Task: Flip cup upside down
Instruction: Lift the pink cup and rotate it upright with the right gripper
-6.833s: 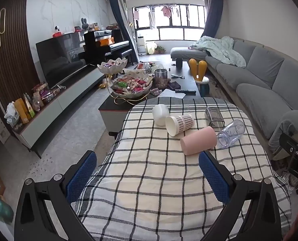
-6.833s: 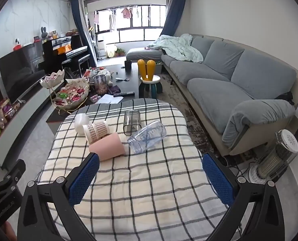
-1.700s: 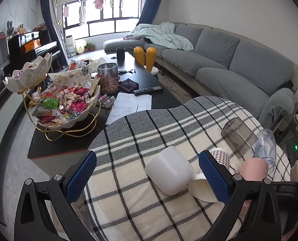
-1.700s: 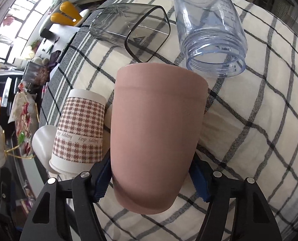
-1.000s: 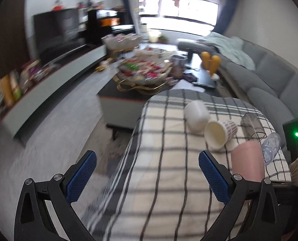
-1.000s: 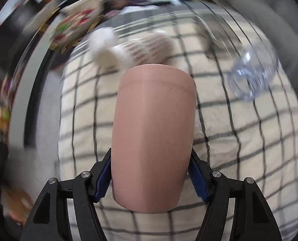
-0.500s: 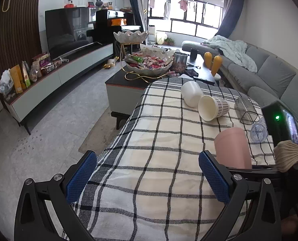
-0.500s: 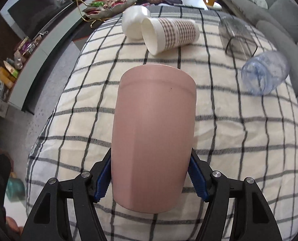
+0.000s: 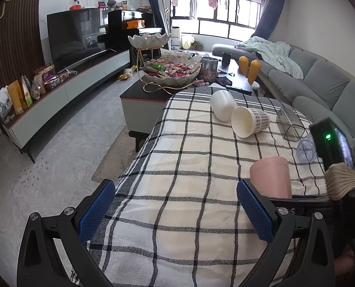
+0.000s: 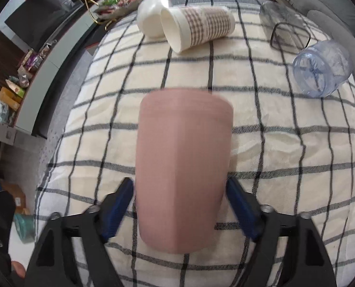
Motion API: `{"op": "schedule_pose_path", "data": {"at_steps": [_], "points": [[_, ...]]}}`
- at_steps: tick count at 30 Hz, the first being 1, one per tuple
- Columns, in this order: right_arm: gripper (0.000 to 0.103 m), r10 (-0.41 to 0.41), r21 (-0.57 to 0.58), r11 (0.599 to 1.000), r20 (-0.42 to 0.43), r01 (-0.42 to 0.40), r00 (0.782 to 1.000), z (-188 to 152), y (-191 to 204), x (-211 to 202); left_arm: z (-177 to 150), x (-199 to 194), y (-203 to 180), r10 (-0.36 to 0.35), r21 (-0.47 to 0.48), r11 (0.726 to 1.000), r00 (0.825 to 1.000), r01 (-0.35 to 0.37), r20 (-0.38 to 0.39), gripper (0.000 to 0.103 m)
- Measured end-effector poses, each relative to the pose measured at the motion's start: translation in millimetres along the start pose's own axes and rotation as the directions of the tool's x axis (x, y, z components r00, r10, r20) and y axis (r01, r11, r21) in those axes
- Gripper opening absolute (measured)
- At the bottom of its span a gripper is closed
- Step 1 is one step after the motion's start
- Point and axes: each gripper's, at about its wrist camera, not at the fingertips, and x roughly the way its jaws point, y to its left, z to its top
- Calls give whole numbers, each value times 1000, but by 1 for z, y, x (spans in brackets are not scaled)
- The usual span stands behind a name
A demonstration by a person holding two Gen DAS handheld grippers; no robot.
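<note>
A pink cup [image 10: 182,172] stands mouth-down on the checked tablecloth [image 10: 285,162]. My right gripper [image 10: 180,205] is around its closed end, and its blue pads [image 10: 120,205] now stand slightly off the cup's sides. In the left wrist view the pink cup [image 9: 270,177] stands at the right, just past my open, empty left gripper [image 9: 175,212], which hovers over the near part of the tablecloth [image 9: 177,167].
Lying on their sides at the far end: a white cup [image 9: 223,105], a houndstooth paper cup [image 9: 249,122], a smoky square glass [image 9: 290,124] and a clear blue bottle [image 10: 323,69]. The table edge drops to the floor on the left. A coffee table with a snack bowl [image 9: 172,71] stands beyond.
The pink cup has come down onto the cloth, mouth down. The right gripper's pads have parted a little from its sides. The left gripper has barely moved.
</note>
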Motion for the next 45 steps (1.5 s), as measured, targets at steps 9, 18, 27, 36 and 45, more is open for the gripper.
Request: {"op": "schedule_pose_path", "data": {"at_steps": [9,18,27,36,45], "points": [[89,-35,27,999,139,32,990,-11,-31,-63,0,-17,-28,-45,15,999,998,45,52,103],[92,-217,174,970,291,172,932,-40,-116,-117,-22,-19,-107,-143,89,988,960,125,240,103],[92,-288,294,936,332,192,898,-64,-164,-98,-49,34,-131,-114,145,986,976,88,184,98],[92,-272,320,930,273,180,923,-66,-174,-71,-63,64,-133,-75,111,992,994,67,74,77],[92,-267,343,923,238,177,934,-68,-181,-62,-67,66,-136,-82,116,990,995,75,58,68]]}}
